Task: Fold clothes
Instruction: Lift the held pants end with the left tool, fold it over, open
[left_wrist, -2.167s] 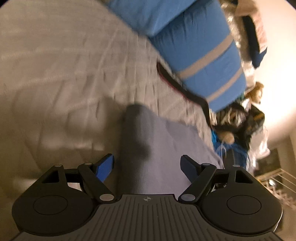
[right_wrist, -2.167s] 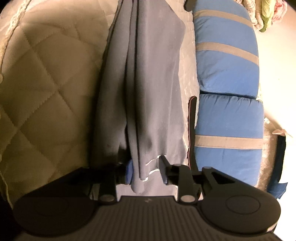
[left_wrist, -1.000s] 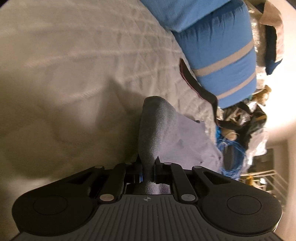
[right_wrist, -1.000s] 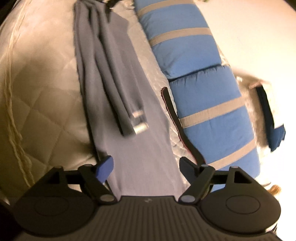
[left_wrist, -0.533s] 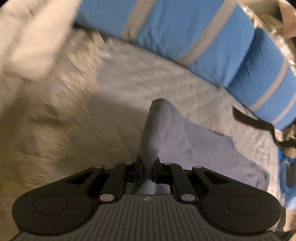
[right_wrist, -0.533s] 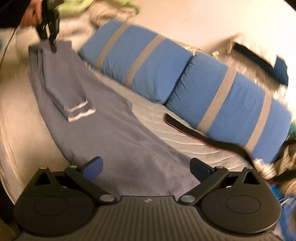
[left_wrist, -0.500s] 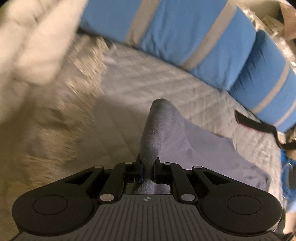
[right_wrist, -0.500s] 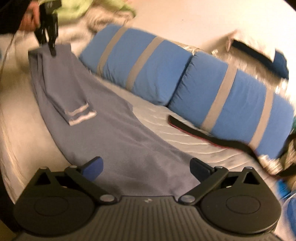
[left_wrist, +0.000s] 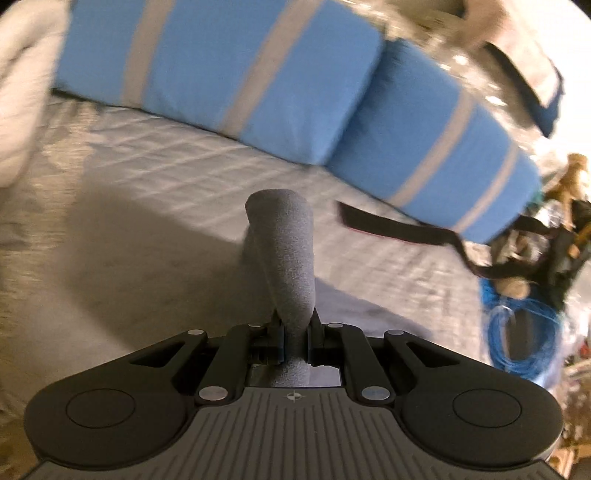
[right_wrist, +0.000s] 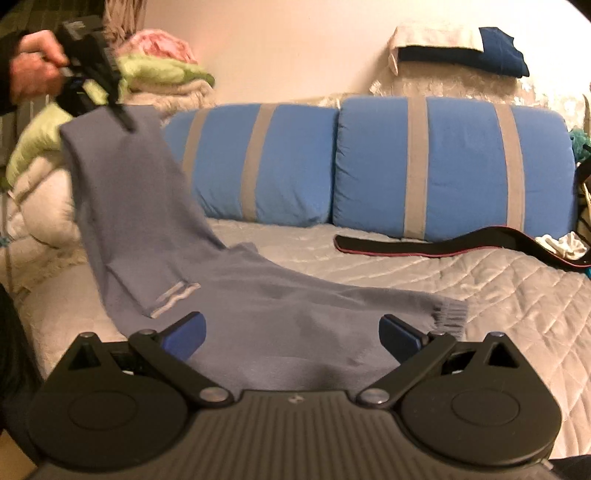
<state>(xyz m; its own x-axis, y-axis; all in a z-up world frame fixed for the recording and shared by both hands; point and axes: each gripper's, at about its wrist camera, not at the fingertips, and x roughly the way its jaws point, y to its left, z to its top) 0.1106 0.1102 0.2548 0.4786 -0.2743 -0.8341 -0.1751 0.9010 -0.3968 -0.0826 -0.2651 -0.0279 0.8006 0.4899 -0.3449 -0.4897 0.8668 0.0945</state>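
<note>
Quilted bed (right_wrist: 498, 291) carries a grey garment (right_wrist: 258, 306). Left gripper (left_wrist: 295, 328), jaws clamped on its raised end, lifts it above the bed. Right gripper (right_wrist: 291, 328), jaws wide apart, hovers over the fringed end; judged next: grasp there, then fold across.

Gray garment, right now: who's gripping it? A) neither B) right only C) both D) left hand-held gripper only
D: the left hand-held gripper is shut on a bunched fold of the gray garment, while the right hand-held gripper hovers open above the cloth.
</note>
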